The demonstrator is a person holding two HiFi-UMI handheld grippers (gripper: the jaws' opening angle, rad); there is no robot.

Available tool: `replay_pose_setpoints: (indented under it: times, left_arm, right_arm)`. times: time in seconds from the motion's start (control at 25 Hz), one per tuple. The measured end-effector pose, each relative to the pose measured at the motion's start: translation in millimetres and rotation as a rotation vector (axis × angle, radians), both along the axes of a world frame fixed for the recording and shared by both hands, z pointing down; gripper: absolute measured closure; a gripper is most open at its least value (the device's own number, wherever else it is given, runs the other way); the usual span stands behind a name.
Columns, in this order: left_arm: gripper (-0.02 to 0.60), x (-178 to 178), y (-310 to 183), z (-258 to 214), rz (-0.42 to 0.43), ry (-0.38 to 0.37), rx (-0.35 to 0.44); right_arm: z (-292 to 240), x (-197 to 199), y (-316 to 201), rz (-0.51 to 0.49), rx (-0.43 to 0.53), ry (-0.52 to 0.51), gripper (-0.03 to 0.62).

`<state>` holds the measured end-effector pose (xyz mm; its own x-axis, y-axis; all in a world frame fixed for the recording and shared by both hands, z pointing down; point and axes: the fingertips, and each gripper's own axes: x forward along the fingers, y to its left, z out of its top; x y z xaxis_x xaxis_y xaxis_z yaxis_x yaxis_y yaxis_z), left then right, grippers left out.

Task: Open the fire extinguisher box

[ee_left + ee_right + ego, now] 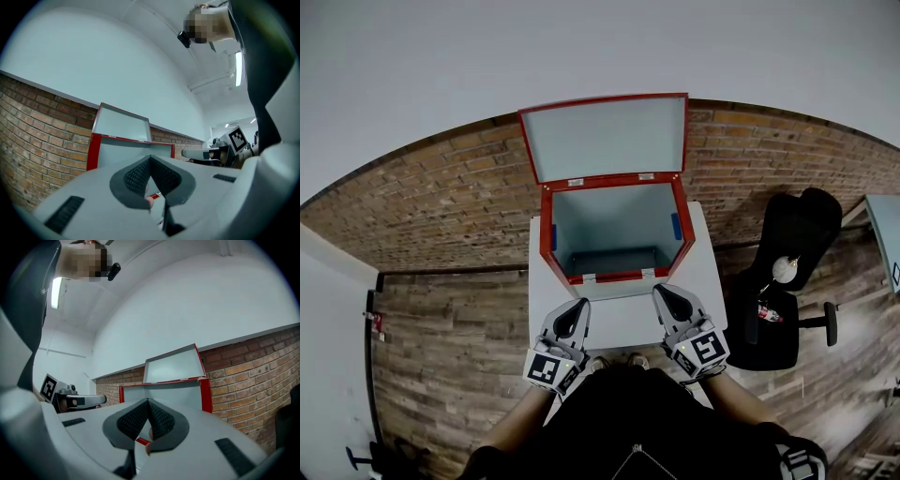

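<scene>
The fire extinguisher box (pixel 614 225) stands at frame centre on a white stand (pixel 619 323), with its lid (pixel 605 136) raised open. Just below it, the left gripper (pixel 578 307) and right gripper (pixel 667 296) each have their jaws pressed together, holding nothing.

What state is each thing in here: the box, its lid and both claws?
Fire extinguisher box: open, nothing visible inside.
Lid: raised, standing behind the box.
Left claw: shut, holding nothing.
Right claw: shut, holding nothing.
</scene>
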<state>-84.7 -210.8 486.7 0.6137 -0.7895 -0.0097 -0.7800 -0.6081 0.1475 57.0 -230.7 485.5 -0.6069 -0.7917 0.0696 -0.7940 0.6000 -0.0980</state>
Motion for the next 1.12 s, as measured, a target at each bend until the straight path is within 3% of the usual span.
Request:
replay_pose_setpoints:
  times: [0.32,0.52,1.12]
  left_arm:
    - [0.534,-1.4,-5.4,-0.3,-0.006,-0.004,0.015]
    - [0.534,-0.2,-5.8,0.5,-0.004,-0.005,0.008]
    - [0.534,-4.7,-5.9,-0.8,-0.015,0.003,0.012]
  right_arm:
    - [-2.1,-2.9,0.2,-0.023,0.049,-0.009,0.576]
    - [3.3,-1.7,1.7,-0.018,0.005,0.014,0.576]
    - [1.1,-1.6,3.3,-0.005,0.029,0.007,0.576]
